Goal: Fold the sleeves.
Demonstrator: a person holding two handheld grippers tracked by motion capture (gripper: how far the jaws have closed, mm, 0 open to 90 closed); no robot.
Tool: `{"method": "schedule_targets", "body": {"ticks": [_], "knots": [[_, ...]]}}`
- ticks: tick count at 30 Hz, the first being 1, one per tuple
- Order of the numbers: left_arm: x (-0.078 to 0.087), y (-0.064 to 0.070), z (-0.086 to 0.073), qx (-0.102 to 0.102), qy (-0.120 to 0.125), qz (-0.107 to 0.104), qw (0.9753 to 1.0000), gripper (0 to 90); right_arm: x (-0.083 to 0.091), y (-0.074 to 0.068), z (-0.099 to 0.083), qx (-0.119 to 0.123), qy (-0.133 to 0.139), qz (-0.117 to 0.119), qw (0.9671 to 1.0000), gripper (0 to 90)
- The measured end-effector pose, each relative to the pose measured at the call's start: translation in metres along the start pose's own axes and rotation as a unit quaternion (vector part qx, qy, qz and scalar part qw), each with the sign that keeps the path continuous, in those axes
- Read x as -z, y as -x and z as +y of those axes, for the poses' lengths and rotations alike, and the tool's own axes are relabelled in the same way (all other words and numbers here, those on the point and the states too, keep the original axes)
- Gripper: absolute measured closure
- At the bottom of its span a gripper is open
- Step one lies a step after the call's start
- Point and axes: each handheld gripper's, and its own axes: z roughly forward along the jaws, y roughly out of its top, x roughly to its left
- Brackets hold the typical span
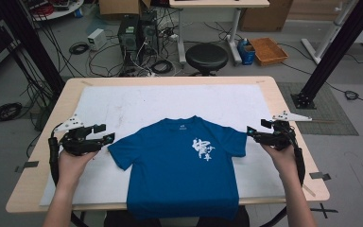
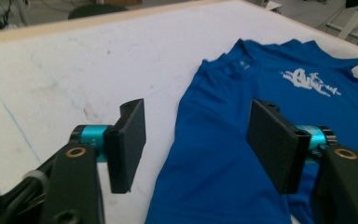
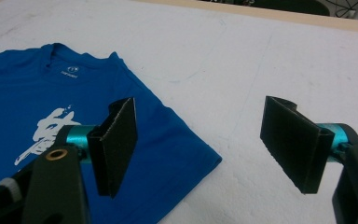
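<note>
The blue T-shirt [image 1: 182, 165] lies flat, front up, between your two grippers, its white brush-script print [image 1: 202, 149] facing you and its hem hanging over the near edge of the table [image 1: 283, 97]. It rests on a white sheet [image 1: 137, 101] that covers most of the tabletop.

Your left gripper [image 1: 103, 133] sits just off the shirt's nearer sleeve, jaws spread wide with nothing between them; in the left gripper view that sleeve and shoulder lie just ahead of the jaws. Your right gripper [image 1: 256, 129] is at the opposite sleeve, jaws likewise parted and empty; in the right gripper view the sleeve's corner lies below the gap, nearer the left jaw.

Beyond the table stand a black round stool [image 1: 206, 57] and computer towers [image 1: 137, 33] among floor cables.
</note>
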Motion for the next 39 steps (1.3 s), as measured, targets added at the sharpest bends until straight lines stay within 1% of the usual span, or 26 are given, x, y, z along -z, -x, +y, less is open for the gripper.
{"method": "schedule_targets", "body": {"ticks": [1, 2, 3, 4, 5, 6, 7, 9, 11, 12, 14, 15, 17, 18, 20, 21, 23, 24, 26, 27, 29, 32, 35, 36, 37, 39], "knots": [[0.000, -0.004, -0.005, 0.008, -0.008, 0.001, 0.9999, 42.0, 0.000, 0.000, 0.000, 0.001, 0.000, 0.000, 1.0000, 27.2], [0.000, -0.004, -0.005, 0.008, -0.008, 0.001, 0.9999, 44.7, 0.000, 0.000, 0.000, 0.001, 0.000, 0.000, 1.0000, 27.2], [0.000, -0.008, -0.010, 0.014, -0.020, 0.007, 0.9997, 46.9, 0.000, 0.000, 0.000, 0.001, -0.001, -0.001, 1.0000, 27.2], [0.000, -0.010, -0.012, 0.019, -0.026, 0.010, 0.9994, 47.4, 0.000, 0.000, 0.000, 0.001, 0.000, 0.000, 1.0000, 27.2], [0.000, -0.010, -0.012, 0.019, -0.026, 0.010, 0.9994, 48.6, 0.000, 0.000, 0.000, 0.001, 0.000, 0.000, 1.0000, 27.2], [-0.001, -0.012, -0.015, 0.021, -0.039, 0.013, 0.9990, 51.1, 0.000, 0.000, 0.000, 0.001, 0.000, -0.001, 1.0000, 27.2], [-0.001, -0.012, -0.015, 0.021, -0.039, 0.013, 0.9990, 52.4, 0.000, 0.000, 0.000, 0.001, 0.000, -0.001, 1.0000, 27.2], [-0.002, -0.013, -0.017, 0.016, -0.048, 0.017, 0.9986, 52.5, -0.001, 0.000, -0.001, 0.001, -0.001, -0.002, 1.0000, 27.2], [-0.004, -0.014, -0.020, 0.014, -0.060, 0.016, 0.9979, 56.6, -0.001, 0.000, -0.001, 0.001, -0.002, -0.002, 1.0000, 27.2], [-0.006, -0.014, -0.023, 0.012, -0.075, 0.023, 0.9968, 57.0, -0.001, 0.000, -0.001, 0.001, -0.002, -0.002, 1.0000, 27.2], [-0.007, -0.014, -0.024, 0.012, -0.079, 0.024, 0.9965, 58.4, -0.001, 0.000, -0.001, 0.002, -0.003, -0.002, 1.0000, 27.2], [-0.009, -0.014, -0.026, 0.009, -0.087, 0.033, 0.9956, 60.3, -0.001, -0.001, -0.001, 0.002, -0.003, -0.002, 1.0000, 27.2], [-0.009, -0.014, -0.026, 0.006, -0.091, 0.036, 0.9952, 61.4, -0.002, -0.001, -0.001, 0.002, -0.003, -0.002, 1.0000, 27.2], [-0.010, -0.014, -0.027, 0.012, -0.097, 0.039, 0.9944, 63.0, -0.002, 0.000, -0.001, 0.002, -0.004, -0.002, 1.0000, 27.2], [-0.011, -0.014, -0.027, 0.011, -0.103, 0.042, 0.9937, 65.1, -0.002, 0.000, -0.001, 0.002, -0.005, -0.003, 1.0000, 27.2], [-0.012, -0.014, -0.027, 0.009, -0.109, 0.046, 0.9930, 65.1, -0.002, 0.000, -0.001, 0.002, -0.005, -0.003, 1.0000, 27.2], [-0.016, -0.014, -0.029, 0.018, -0.121, 0.051, 0.9912, 65.7, -0.002, -0.001, -0.001, 0.002, -0.006, -0.002, 1.0000, 27.2], [-0.016, -0.014, -0.029, 0.018, -0.121, 0.051, 0.9912, 66.6, -0.002, -0.001, -0.001, 0.002, -0.006, -0.003, 1.0000, 27.2], [-0.019, -0.013, -0.030, 0.016, -0.134, 0.055, 0.9893, 68.6, -0.002, -0.001, -0.001, 0.004, -0.005, -0.003, 1.0000, 27.2], [-0.019, -0.013, -0.030, 0.016, -0.134, 0.055, 0.9893, 69.3, -0.002, -0.001, -0.001, 0.003, -0.006, -0.003, 1.0000, 27.2], [-0.022, -0.012, -0.030, 0.010, -0.144, 0.062, 0.9876, 69.6, -0.003, -0.001, -0.001, 0.004, -0.005, -0.003, 1.0000, 27.2], [-0.022, -0.012, -0.031, 0.016, -0.138, 0.066, 0.9881, 71.4, -0.003, -0.001, -0.001, 0.005, -0.008, -0.002, 1.0000, 27.3], [-0.022, -0.011, -0.031, 0.012, -0.139, 0.071, 0.9878, 73.8, -0.004, -0.002, -0.001, 0.006, -0.008, -0.001, 0.9999, 27.2], [-0.022, -0.010, -0.032, 0.013, -0.137, 0.071, 0.9880, 77.9, -0.004, -0.002, -0.002, 0.006, -0.009, -0.001, 0.9999, 27.2], [-0.022, -0.010, -0.031, 0.012, -0.138, 0.066, 0.9881, 77.9, -0.004, -0.002, -0.002, 0.006, -0.009, -0.001, 0.9999, 27.2], [-0.024, -0.007, -0.031, 0.001, -0.141, 0.073, 0.9873, 80.9, -0.005, -0.003, -0.002, 0.006, -0.012, -0.001, 0.9999, 27.2]]}}
